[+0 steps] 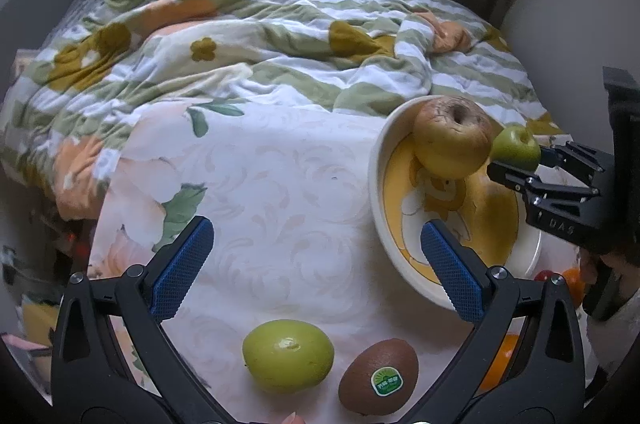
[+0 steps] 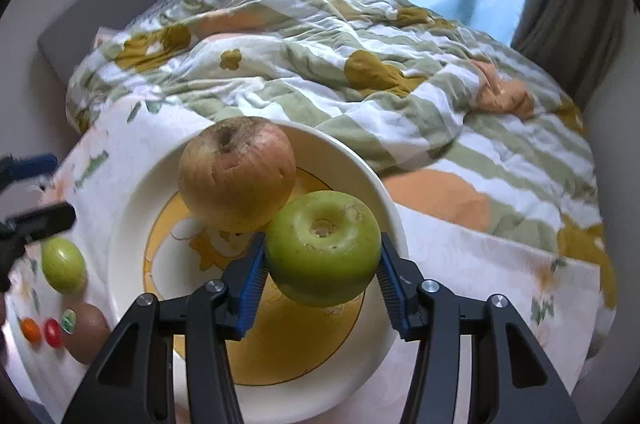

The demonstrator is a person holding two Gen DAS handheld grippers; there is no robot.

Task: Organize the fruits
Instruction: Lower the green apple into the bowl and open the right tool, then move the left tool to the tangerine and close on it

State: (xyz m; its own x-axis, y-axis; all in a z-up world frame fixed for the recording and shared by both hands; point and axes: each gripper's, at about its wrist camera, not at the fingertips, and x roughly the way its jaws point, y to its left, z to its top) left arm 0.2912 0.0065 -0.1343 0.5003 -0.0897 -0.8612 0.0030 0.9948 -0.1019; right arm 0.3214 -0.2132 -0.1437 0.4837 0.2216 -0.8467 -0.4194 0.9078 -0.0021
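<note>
Green apple [image 2: 323, 248] — pinched in right hand-held gripper [image 2: 322, 278] above bowl [image 2: 128, 207], beside wrinkled apple [image 2: 237, 172]: lower onto bare bowl floor near bed's front edge, release gently; left hand-held gripper [image 1: 316, 268] spread, empty.

Glossy glazed bowl [image 2: 394, 220], waxy smooth green apple [image 2: 323, 248], wrinkled matt brown apple [image 2: 236, 173], soft quilted cloth [image 2: 360, 95].

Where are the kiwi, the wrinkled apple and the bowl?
kiwi [image 1: 378, 376]: left wrist view, on its brown skin beside the sticker.
wrinkled apple [image 2: 236, 173]: right wrist view, on its front side.
bowl [image 2: 128, 224]: right wrist view, on its white left wall.
</note>
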